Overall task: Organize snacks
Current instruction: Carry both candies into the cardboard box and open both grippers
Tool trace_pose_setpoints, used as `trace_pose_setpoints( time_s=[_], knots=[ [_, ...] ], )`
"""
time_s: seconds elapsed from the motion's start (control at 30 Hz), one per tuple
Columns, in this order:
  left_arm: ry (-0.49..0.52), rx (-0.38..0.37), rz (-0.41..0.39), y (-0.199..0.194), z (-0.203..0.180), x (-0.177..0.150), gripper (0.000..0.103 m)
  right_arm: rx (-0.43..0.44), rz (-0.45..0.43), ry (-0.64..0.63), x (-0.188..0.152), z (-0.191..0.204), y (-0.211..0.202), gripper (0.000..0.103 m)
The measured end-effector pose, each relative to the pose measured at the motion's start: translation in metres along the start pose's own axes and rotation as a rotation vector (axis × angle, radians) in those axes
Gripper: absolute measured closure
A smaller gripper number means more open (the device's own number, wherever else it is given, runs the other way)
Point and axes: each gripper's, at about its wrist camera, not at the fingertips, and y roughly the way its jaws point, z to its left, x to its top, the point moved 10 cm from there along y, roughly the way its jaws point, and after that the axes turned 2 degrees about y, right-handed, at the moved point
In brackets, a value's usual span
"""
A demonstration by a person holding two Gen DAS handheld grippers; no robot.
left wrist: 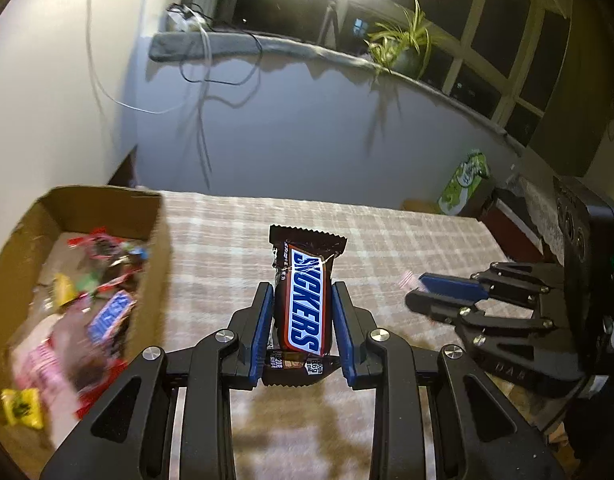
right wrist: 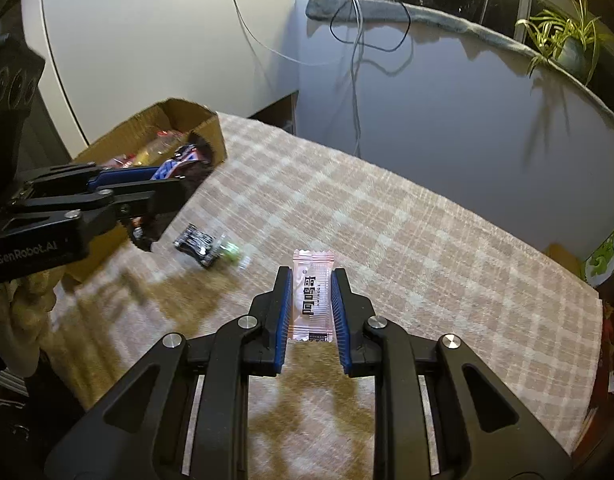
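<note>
My left gripper (left wrist: 303,292) is shut on a brown Snickers bar (left wrist: 305,304), held upright above the checked tablecloth (left wrist: 387,236). From the right wrist view the left gripper (right wrist: 175,184) and its Snickers bar (right wrist: 177,168) hang beside the cardboard box (right wrist: 211,136). My right gripper (right wrist: 311,280) is shut on a small pale pink candy packet (right wrist: 311,296), lifted off the cloth. In the left wrist view the right gripper (left wrist: 417,292) reaches in from the right with a pink corner showing. The open cardboard box (left wrist: 155,240) at the left holds several mixed wrapped snacks.
A black-wrapped snack (right wrist: 199,244) and a small green candy (right wrist: 231,254) lie on the checked cloth (right wrist: 407,240) near the box. A green carton (left wrist: 463,184) stands past the table's far right edge. Grey wall, cables and a potted plant (left wrist: 403,48) are behind.
</note>
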Motion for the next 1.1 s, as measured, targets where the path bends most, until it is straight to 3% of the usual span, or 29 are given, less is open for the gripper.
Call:
trace_pose_setpoints(
  time_s=[0.5,1.1],
  knots=[
    [-0.037,0.083,-0.094,-0.066,0.043,-0.006,0.075,0.064,-0.089,-0.065,0.048,0.069,-0.030,0.083],
    [-0.094,0.200,-0.162,-0.112,0.121,-0.010,0.075,0.169,-0.093,-0.161,0.107,0.175,0.013,0.083]
  ],
)
